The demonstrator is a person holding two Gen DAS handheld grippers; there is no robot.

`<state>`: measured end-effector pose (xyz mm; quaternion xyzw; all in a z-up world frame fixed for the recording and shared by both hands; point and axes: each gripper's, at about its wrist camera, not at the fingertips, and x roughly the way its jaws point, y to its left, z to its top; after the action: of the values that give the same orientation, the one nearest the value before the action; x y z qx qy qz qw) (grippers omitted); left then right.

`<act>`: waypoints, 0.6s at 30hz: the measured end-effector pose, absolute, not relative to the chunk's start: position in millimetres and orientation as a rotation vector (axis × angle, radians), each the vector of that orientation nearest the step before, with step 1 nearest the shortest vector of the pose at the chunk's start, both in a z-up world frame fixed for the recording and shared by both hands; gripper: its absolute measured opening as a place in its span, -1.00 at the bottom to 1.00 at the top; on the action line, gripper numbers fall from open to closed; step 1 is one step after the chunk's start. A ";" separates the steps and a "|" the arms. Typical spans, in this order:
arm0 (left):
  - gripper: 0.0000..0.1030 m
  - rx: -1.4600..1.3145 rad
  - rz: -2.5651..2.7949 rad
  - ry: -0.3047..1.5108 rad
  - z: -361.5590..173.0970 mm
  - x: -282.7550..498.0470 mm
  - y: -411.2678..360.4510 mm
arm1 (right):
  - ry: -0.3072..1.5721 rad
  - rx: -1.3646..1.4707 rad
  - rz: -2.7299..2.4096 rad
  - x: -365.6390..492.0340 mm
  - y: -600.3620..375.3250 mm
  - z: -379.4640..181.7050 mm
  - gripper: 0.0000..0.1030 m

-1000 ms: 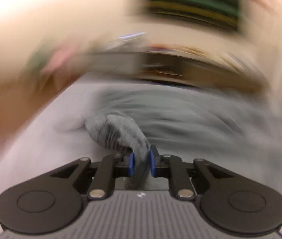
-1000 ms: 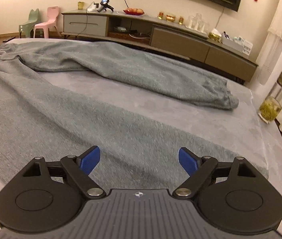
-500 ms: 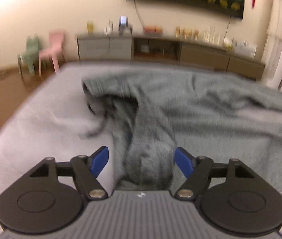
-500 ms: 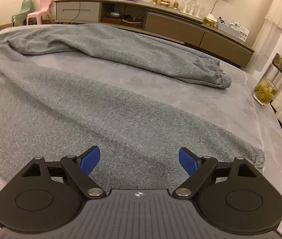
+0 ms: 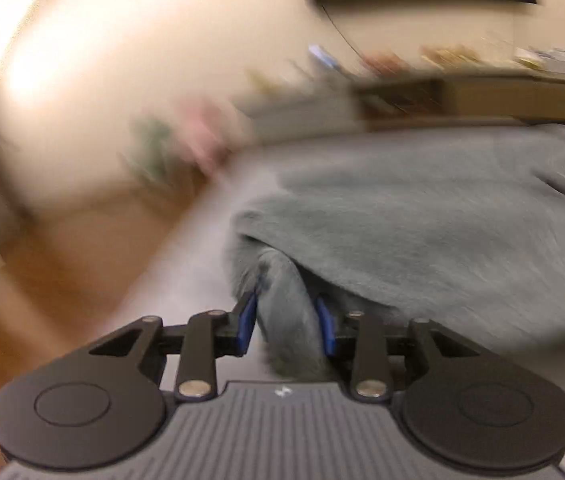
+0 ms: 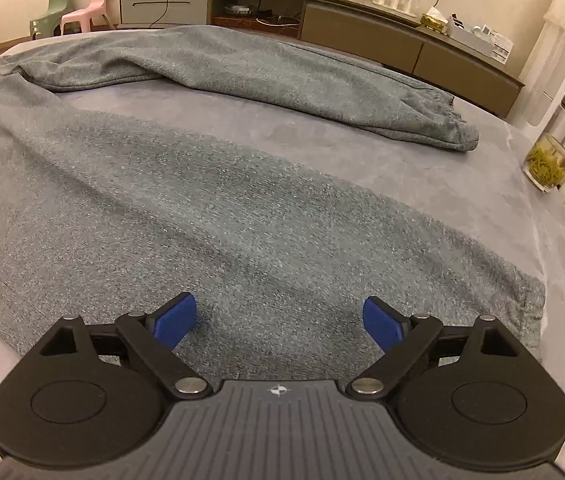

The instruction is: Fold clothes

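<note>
Closing on bunched grey trousers — left gripper, blurred; right gripper jaws gape, empty.

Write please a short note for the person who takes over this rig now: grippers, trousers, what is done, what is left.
Left gripper: jaws closing around a bunched part of the grey trousers; blur hides whether the pads press yet.
Right gripper: open, empty, above the near leg.
Trousers: spread on the grey surface, far leg apart from the near one.
Done: no fold visible.
Left: bring the legs together, then fold.
</note>
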<state>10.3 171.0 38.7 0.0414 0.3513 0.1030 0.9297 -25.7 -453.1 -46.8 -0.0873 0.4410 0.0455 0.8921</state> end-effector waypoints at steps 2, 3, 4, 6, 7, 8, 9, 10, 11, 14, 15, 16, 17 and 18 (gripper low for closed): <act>-0.30 -0.164 0.221 0.726 41.7 6.2 204.3 | 0.916 -0.190 0.091 -25.1 -451.4 -46.4 0.78; -0.25 -0.299 0.242 0.719 41.5 3.4 223.6 | 0.916 -0.194 0.091 -25.1 -450.8 -46.3 0.78; -0.15 -0.431 0.264 0.709 40.8 0.3 242.8 | 0.916 -0.198 0.094 -25.2 -450.5 -46.3 0.78; -0.03 -0.643 0.291 0.700 33.8 -3.0 272.3 | 0.917 -0.197 0.098 -24.9 -451.7 -46.5 0.78; 0.00 -0.746 0.304 0.695 30.0 -4.4 286.5 | 0.920 -0.192 0.101 -25.0 -453.2 -46.6 0.78; 0.06 -0.805 0.309 0.705 23.9 -2.5 293.1 | 0.922 -0.188 0.102 -25.3 -454.5 -46.7 0.78; 0.09 -0.827 0.300 0.725 19.4 0.7 295.8 | 0.925 -0.185 0.102 -25.6 -455.5 -46.8 0.79; 0.10 -0.842 0.284 0.750 14.6 6.4 296.4 | 0.926 -0.183 0.102 -25.8 -455.8 -46.7 0.80; 0.11 -0.856 0.268 0.775 9.6 12.9 296.5 | 0.927 -0.184 0.102 -25.9 -455.4 -46.6 0.80; 0.01 -0.818 0.240 0.802 2.4 25.9 285.3 | 0.928 -0.183 0.101 -26.7 -455.4 -46.4 0.81; -0.10 -0.776 0.244 0.801 3.6 29.3 278.8 | 0.929 -0.182 0.100 -27.1 -455.9 -46.4 0.81; -0.30 -0.668 0.249 0.772 14.1 28.3 265.3 | 0.929 -0.181 0.100 -27.6 -456.4 -46.4 0.81; -0.33 -0.544 0.253 0.734 27.1 26.1 250.1 | 0.929 -0.178 0.100 -28.0 -456.9 -46.4 0.81; -0.33 -0.380 0.198 0.695 37.0 22.9 223.3 | 0.930 -0.174 0.099 -28.3 -457.5 -46.4 0.81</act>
<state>22.9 223.3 37.0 -0.1846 0.3378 0.0963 0.9179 -28.3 -457.5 -46.4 -0.0839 0.4475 0.0476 0.8891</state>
